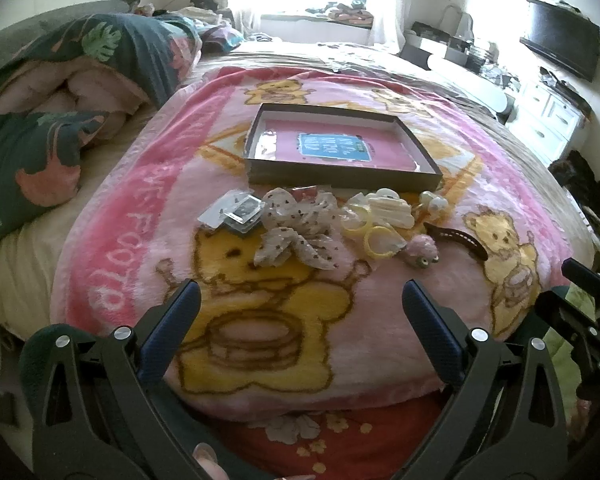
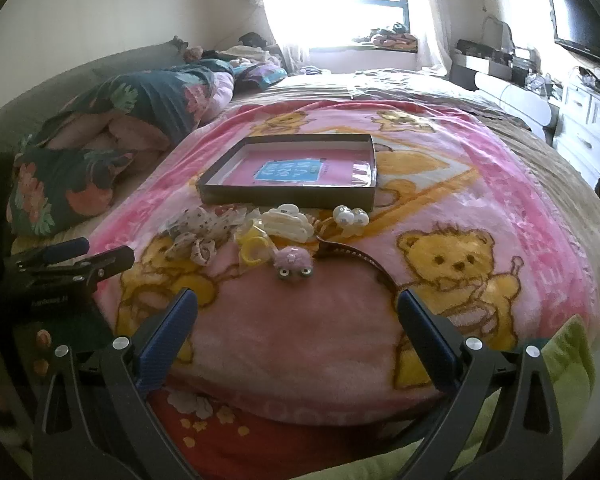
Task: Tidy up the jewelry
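We hold both grippers low at the near edge of the bear blanket [image 1: 148,184], and neither has anything in it. The left gripper [image 1: 300,300] has its jaws spread wide over bare plush; the right gripper [image 2: 298,300] is spread just as wide.

The jewelry lies in a loose row straight ahead of us, between the grippers and the shallow box [image 1: 342,178], which sits just beyond the row with nothing in it but its printed pink floor. From left to right we see small clear packets [image 1: 236,210], a spotted fabric bow [image 1: 300,228], yellow rings [image 1: 374,240], a cream claw clip [image 1: 388,206], a pearl piece [image 1: 434,202], a fuzzy pink clip [image 1: 420,251] and a dark brown barrette [image 1: 458,238].

The barrette's long axis runs slantwise, near end toward the right. It lies nearest the right gripper, almost reaching that gripper's right finger in the right view, so we judge the right hand better placed for it and the fuzzy pink clip. The packets and bow fall to the left hand.

The left view shows the packets plainly — in the right view they are hidden behind the bow. The right view alone shows the fuzzy clip's two round eyes, and the left gripper from the side.
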A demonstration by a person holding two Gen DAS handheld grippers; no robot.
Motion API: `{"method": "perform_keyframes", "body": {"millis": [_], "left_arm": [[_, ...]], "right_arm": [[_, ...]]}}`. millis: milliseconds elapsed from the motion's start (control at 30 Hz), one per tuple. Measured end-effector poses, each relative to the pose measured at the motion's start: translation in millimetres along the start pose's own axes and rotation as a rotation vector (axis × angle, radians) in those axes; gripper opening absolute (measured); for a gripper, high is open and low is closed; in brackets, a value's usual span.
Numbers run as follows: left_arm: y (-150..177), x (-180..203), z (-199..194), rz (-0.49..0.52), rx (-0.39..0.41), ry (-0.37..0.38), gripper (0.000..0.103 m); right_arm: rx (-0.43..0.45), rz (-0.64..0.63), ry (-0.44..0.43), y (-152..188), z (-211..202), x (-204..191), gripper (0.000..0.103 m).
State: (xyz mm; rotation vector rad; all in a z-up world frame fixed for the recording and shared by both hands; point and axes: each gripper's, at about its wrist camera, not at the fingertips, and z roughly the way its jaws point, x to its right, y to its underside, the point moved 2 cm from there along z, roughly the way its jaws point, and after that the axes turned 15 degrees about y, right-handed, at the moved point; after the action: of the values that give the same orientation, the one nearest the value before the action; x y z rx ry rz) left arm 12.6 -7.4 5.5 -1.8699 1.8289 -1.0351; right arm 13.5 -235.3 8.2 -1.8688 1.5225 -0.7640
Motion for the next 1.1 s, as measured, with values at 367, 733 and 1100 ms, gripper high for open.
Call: {"method": "perform_keyframes", "body": {"millis": [367,733,1100], "left_arm": [[-1.9,-40.1,4.7,-0.083,0.002,-0.029,0.094],[-9.3,-71.5,24.5,-0.124,-0.045,-0.081,0.095],[-30.1,-59.7,77.5,-0.115,-0.126,0.069,0.095]], "right_arm": [[-0.018,-0.035,-0.054,-16.9,21.4,-15.2,0.099],[-0.06,-0.049,-0.037,-37.7,58.9,-1.9,0.099],[-0.1,0.016,0.037,-60.6,107.0,38.3,0.099]]}}
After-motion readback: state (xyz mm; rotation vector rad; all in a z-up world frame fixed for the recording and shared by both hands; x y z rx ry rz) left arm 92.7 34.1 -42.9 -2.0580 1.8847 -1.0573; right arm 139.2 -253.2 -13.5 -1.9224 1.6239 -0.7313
